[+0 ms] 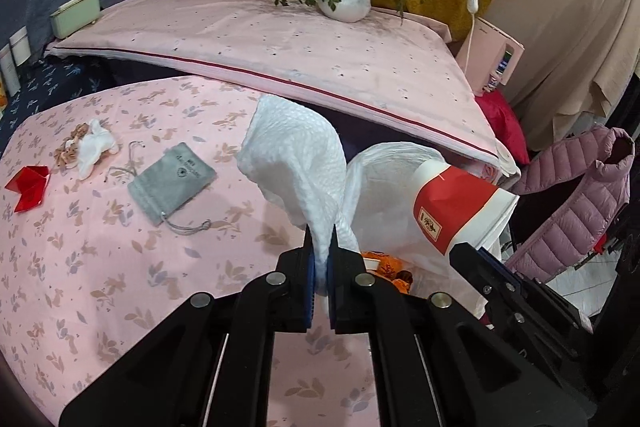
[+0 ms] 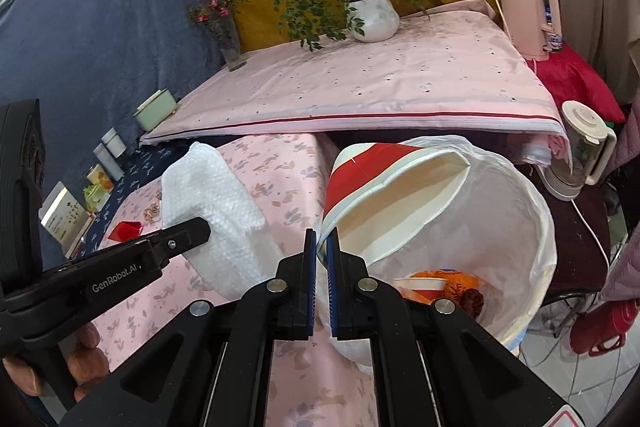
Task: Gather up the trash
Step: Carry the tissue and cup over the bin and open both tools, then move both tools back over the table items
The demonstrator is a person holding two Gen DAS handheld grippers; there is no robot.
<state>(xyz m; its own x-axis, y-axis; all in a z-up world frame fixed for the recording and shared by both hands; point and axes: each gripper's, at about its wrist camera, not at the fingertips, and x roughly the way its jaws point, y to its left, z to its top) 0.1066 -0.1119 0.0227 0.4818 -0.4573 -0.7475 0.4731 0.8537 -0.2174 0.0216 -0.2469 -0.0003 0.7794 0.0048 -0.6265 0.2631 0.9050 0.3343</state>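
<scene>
In the left wrist view, the left gripper point(image 1: 320, 247) has its jaws pinched on the lower corner of a white paper towel point(image 1: 294, 159), which stands up above them over the right edge of the surface point(image 1: 120, 267), a table under a pink leaf-print cloth. Just right of the towel sits the trash bin point(image 1: 372, 195) with its white liner, and over it a red-and-white paper cup point(image 1: 456, 207) lies tilted; the right gripper point(image 1: 476, 259) shows here only as a black finger beneath the cup, so its grip cannot be judged from this side. Only this view shows what is left near the surface's far left edge: a grey drawstring pouch point(image 1: 172, 183), a crumpled white tissue point(image 1: 96, 147) touching some tan scraps point(image 1: 70, 149), and a folded red paper piece point(image 1: 30, 187). Orange wrappers point(image 1: 384, 267) lie low in the bin.

In the right wrist view, the right gripper point(image 2: 321, 239) has its jaws nearly pressed together on the rim of the paper cup point(image 2: 384, 195), whose open mouth faces the camera above the trash bin point(image 2: 540, 227), beside the right edge of the surface point(image 2: 280, 171). This view looks down into the liner, where another cup point(image 2: 420, 287) and orange wrappers point(image 2: 460, 283) rest at the bottom. The left gripper point(image 2: 192, 231) comes in from the left, holding the paper towel point(image 2: 216, 203) near the bin's rim, and the person's hand point(image 2: 80, 359) shows on its handle. The red paper piece point(image 2: 126, 229) is partly visible behind that gripper.
</scene>
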